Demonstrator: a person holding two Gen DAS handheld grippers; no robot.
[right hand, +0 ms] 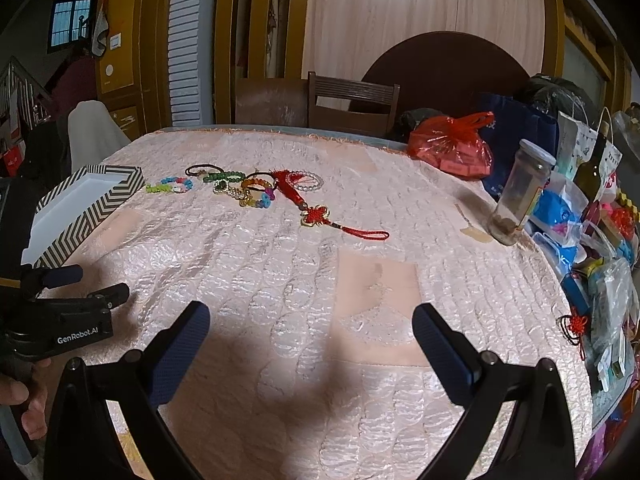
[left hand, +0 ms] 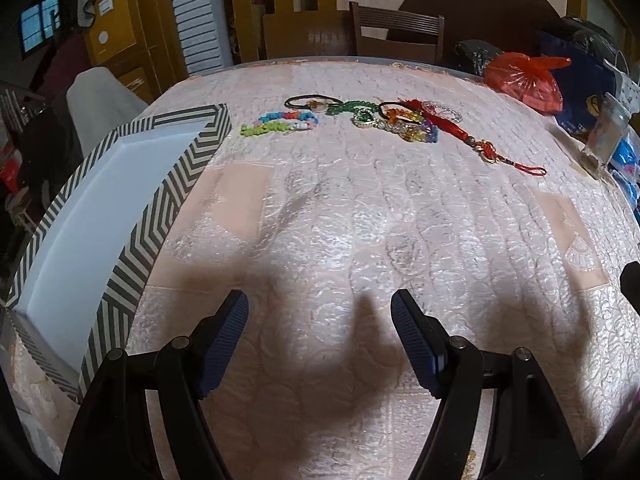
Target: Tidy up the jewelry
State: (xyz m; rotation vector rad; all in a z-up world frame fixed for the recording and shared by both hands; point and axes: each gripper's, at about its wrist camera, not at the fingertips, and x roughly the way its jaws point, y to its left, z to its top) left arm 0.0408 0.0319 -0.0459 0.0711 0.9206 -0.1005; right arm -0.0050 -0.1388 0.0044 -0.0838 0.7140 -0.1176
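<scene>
A pile of jewelry lies at the far middle of the pink table: a green and pastel bead bracelet (left hand: 280,124) (right hand: 170,185), a black hair tie (left hand: 312,102), a green bead bracelet (left hand: 352,109) (right hand: 224,177), multicoloured bead pieces (left hand: 412,128) (right hand: 256,196), and a red tassel charm with a gold knot (left hand: 480,144) (right hand: 316,214). A chevron-striped box (left hand: 132,236) (right hand: 92,208) with a white inside stands at the left. My left gripper (left hand: 319,308) (right hand: 90,284) is open and empty near the front edge. My right gripper (right hand: 311,318) is open and empty, well short of the jewelry.
A red plastic bag (left hand: 524,80) (right hand: 452,148), dark bags (right hand: 516,128), a glass jar (right hand: 520,192) and a clutter of packets (right hand: 600,280) line the table's right side. Wooden chairs (left hand: 396,32) (right hand: 352,100) stand beyond the far edge.
</scene>
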